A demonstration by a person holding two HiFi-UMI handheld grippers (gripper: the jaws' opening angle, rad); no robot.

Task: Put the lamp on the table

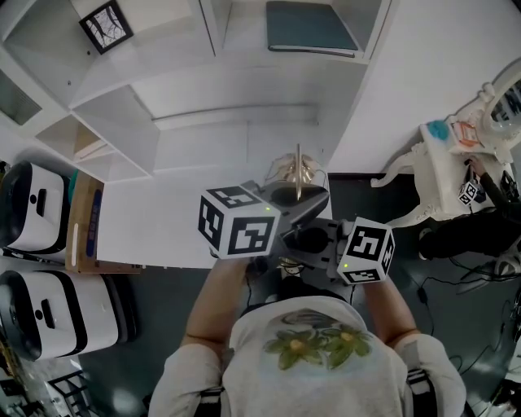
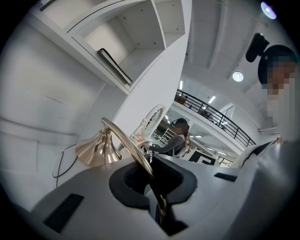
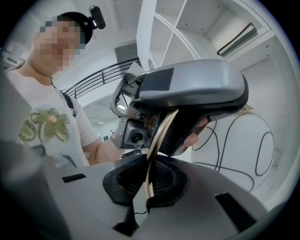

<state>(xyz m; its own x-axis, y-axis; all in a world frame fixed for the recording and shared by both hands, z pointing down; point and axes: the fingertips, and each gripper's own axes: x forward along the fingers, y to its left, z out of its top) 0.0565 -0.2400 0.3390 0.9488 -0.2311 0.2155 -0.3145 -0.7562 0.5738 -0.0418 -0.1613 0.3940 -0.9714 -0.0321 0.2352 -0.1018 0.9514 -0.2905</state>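
Observation:
The lamp [image 1: 297, 169] is brass-coloured, with a thin curved arm and a flared bell. In the head view it hangs over the near right corner of the white table [image 1: 163, 224]. My left gripper [image 1: 298, 199] is shut on the arm; in the left gripper view the arm [image 2: 136, 157] runs out between the jaws to the bell [image 2: 96, 151]. My right gripper [image 1: 313, 241] sits just behind and is shut on the same arm [image 3: 157, 145]. The right gripper view shows the left gripper [image 3: 192, 91] straight ahead. The lamp's lower part is hidden behind the grippers.
White shelving [image 1: 122, 122] rises behind the table, holding a dark book [image 1: 309, 28] and a framed picture [image 1: 106, 24]. A cardboard box [image 1: 83, 224] and white cases [image 1: 32, 208] stand at the left. A white ornate chair [image 1: 431, 175] is at the right. A black cable [image 2: 58, 164] lies on the table.

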